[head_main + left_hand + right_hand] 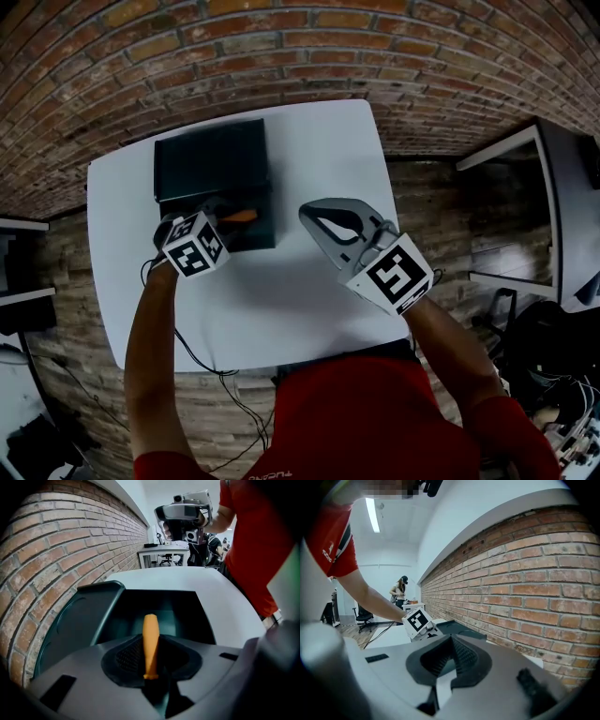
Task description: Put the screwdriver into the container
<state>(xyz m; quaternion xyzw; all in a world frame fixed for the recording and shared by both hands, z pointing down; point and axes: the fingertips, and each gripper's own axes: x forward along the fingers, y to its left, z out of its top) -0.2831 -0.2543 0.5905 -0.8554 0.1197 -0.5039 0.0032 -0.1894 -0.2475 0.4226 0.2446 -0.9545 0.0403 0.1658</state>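
Note:
My left gripper is shut on the screwdriver, whose orange handle sticks out forward between the black pads. It hangs over the open cavity of the black container, which stands at the table's far left. The container's lid is swung back toward the brick wall. The screwdriver's shaft is hidden. My right gripper hovers over bare table to the right of the container. Its fingertips meet and it holds nothing.
The white table stands against a brick wall. A black cable hangs over the table's front left edge. A second desk stands to the right. A person stands far off by another desk.

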